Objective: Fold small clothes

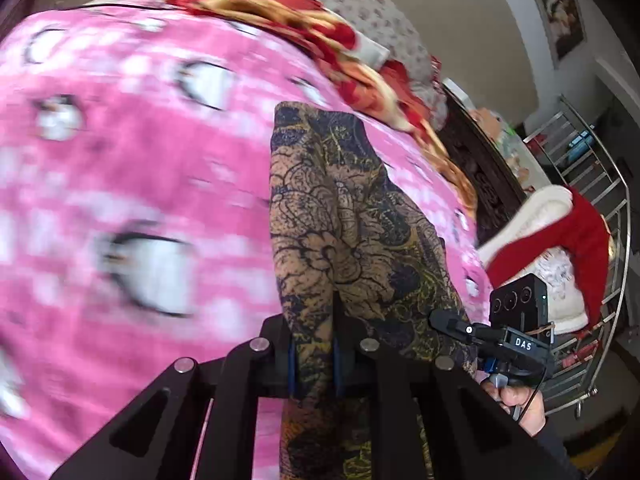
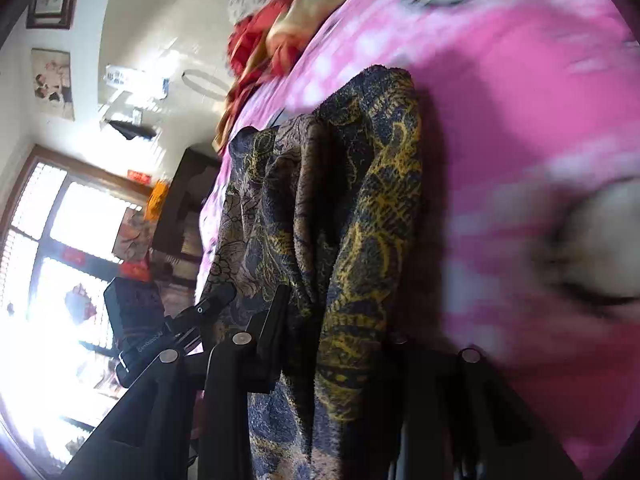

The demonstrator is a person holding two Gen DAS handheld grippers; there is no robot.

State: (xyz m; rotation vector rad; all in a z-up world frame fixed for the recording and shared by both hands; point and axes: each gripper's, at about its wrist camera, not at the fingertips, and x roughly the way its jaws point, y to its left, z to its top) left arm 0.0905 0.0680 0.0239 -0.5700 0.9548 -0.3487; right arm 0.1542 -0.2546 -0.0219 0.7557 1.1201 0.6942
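Observation:
A small dark-blue and tan paisley garment hangs bunched over the pink patterned bedspread. My left gripper is shut on its near edge, and the cloth runs between the fingers. The right gripper shows at the lower right of the left wrist view, beside the same cloth. In the right wrist view the garment drapes over my right gripper, which is shut on a fold of it. The left gripper shows at the lower left there. Both hold the garment up off the bedspread.
A red and gold blanket is heaped at the far end of the bed. A red and white garment lies over a metal rack to the right. A dark wooden bed frame edges the bed. A bright window is on the other side.

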